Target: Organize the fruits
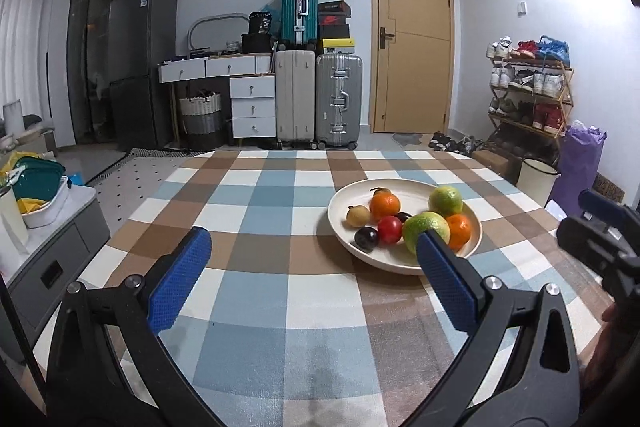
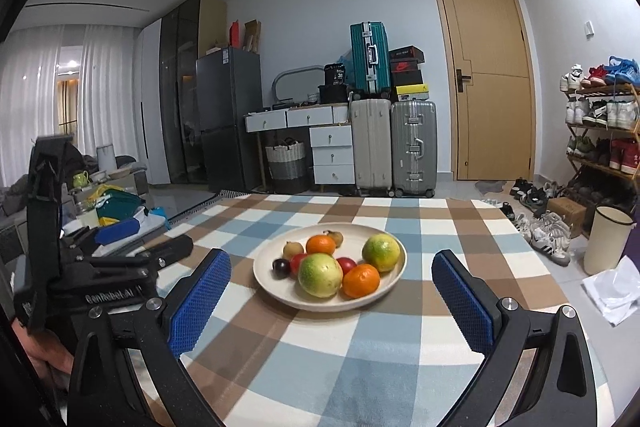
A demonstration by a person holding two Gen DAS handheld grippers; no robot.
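A cream plate [image 1: 400, 264] [image 2: 280, 293] sits on the checked tablecloth and holds several fruits: two green-yellow ones [image 1: 423, 227] [image 2: 320, 275], two oranges [image 1: 385, 206] [image 2: 361, 281], a red fruit [image 1: 389, 229], a dark plum [image 1: 366, 238] [image 2: 281, 265] and small tan fruits [image 1: 357, 215] [image 2: 293, 249]. My left gripper [image 1: 314, 247] is open, near and left of the plate, with nothing between its blue pads. My right gripper [image 2: 332, 273] is open too, held back from the plate and empty. Each gripper shows at the other view's edge.
The checked table [image 1: 260, 195] [image 2: 440, 227] has bare cloth around the plate. Beyond it stand suitcases [image 1: 320, 99], a drawer desk [image 1: 240, 87], a fridge [image 1: 140, 67], a door [image 1: 412, 39] and a shoe rack [image 1: 528, 87]. A low cabinet with clutter [image 1: 40, 207] stands at the left.
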